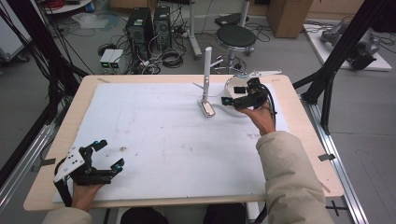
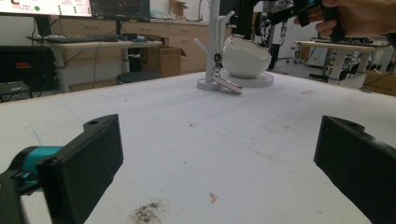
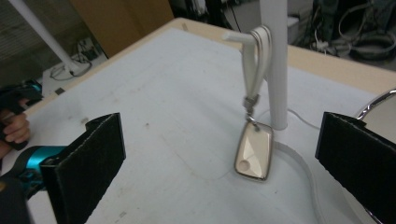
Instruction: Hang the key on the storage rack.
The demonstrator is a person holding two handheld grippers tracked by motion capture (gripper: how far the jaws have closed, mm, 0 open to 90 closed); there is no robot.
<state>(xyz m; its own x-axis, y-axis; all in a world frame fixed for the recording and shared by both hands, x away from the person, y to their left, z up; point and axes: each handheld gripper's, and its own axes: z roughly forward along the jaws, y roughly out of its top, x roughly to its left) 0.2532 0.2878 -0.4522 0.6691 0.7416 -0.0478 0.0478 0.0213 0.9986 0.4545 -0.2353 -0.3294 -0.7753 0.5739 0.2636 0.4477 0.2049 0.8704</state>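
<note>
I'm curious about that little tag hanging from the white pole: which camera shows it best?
The right gripper view: the tag hangs close up by its strap from the pole's peg, its lower end against the pole's base. The high view shows it small; the left gripper view shows it far off and edge-on.

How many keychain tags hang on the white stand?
1. A single keychain tag hangs by its strap from a peg of the white stand, its lower end resting on the table beside the stand's base; the post could hide another.
</note>
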